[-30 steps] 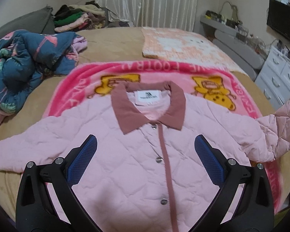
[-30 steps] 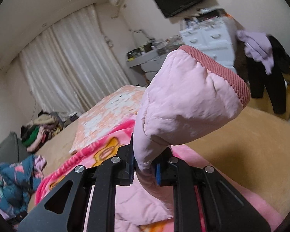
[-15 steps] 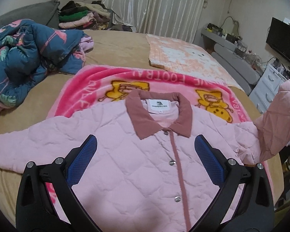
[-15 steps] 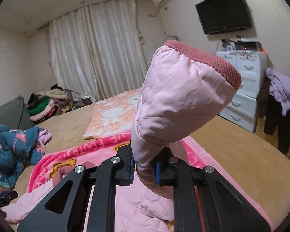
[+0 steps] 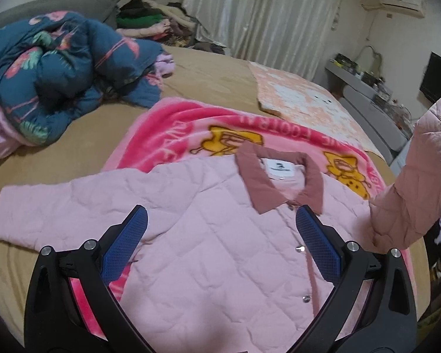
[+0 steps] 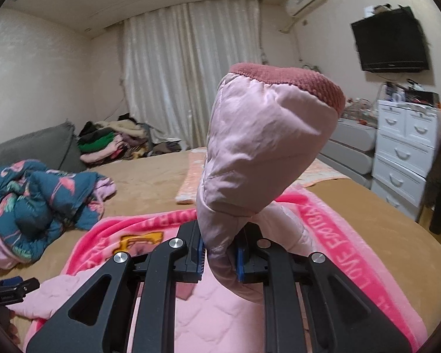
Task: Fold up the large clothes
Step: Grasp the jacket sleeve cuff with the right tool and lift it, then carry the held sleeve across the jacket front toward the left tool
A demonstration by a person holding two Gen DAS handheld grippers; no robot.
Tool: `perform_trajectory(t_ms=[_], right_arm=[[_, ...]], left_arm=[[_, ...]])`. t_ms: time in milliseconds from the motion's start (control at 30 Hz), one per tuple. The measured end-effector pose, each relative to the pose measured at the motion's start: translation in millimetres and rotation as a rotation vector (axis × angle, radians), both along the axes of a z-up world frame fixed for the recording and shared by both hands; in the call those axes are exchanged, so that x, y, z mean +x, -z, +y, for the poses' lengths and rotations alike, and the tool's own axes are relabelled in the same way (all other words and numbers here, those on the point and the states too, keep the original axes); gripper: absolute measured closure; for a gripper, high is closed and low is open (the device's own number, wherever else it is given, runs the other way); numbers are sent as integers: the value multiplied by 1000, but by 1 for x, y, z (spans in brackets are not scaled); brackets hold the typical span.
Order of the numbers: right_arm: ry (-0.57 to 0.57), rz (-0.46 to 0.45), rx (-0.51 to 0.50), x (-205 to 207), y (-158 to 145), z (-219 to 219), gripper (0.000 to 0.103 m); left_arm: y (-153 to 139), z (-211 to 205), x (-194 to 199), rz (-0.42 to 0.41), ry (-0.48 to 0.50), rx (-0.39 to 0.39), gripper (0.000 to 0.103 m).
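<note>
A pink quilted jacket [image 5: 220, 220] with a dusty-rose collar lies face up and buttoned on a bright pink blanket [image 5: 173, 129] on the bed. My left gripper [image 5: 220, 244] hovers open over the jacket's chest, its blue pads [image 5: 123, 244] wide apart with nothing between them. My right gripper [image 6: 219, 254] is shut on the jacket's sleeve [image 6: 264, 141], which stands up above the jaws with its rose ribbed cuff on top. In the left wrist view that raised sleeve [image 5: 420, 182] hangs at the right edge. The other sleeve [image 5: 44, 214] lies flat to the left.
A crumpled blue flamingo-print quilt [image 5: 53, 70] lies at the left of the tan bed [image 5: 220, 82]. An orange patterned cloth [image 5: 302, 97] lies beyond the blanket. A pile of clothes [image 6: 111, 144] sits by the curtain. White drawers [image 6: 408, 153] stand at the right.
My right gripper has carried the sleeve up and across toward the jacket's body and rolled upright. My left gripper has slid sideways, so the jacket now sits further right in its view.
</note>
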State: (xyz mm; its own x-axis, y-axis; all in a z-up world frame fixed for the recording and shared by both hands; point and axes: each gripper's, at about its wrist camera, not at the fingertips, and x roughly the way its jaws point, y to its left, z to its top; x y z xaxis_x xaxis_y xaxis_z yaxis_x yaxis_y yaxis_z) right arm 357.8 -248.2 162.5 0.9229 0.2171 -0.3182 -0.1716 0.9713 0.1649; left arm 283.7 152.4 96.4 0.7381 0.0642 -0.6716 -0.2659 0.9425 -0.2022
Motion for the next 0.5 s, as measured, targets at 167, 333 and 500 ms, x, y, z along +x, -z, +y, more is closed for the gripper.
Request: perform_trajectory(t_ms=[167,333,500], right_arm=[[-59,6,-25,0,7,38,88],[-129,22,-58,-3,25,77,88],[-201,40,-112,-6,51,124,88]], left_arm=[[11,18,-6,-4,-13,-66,8],[22,23,-9,2,12,-112,8],[37,33,-13,-3,36,-217,8]])
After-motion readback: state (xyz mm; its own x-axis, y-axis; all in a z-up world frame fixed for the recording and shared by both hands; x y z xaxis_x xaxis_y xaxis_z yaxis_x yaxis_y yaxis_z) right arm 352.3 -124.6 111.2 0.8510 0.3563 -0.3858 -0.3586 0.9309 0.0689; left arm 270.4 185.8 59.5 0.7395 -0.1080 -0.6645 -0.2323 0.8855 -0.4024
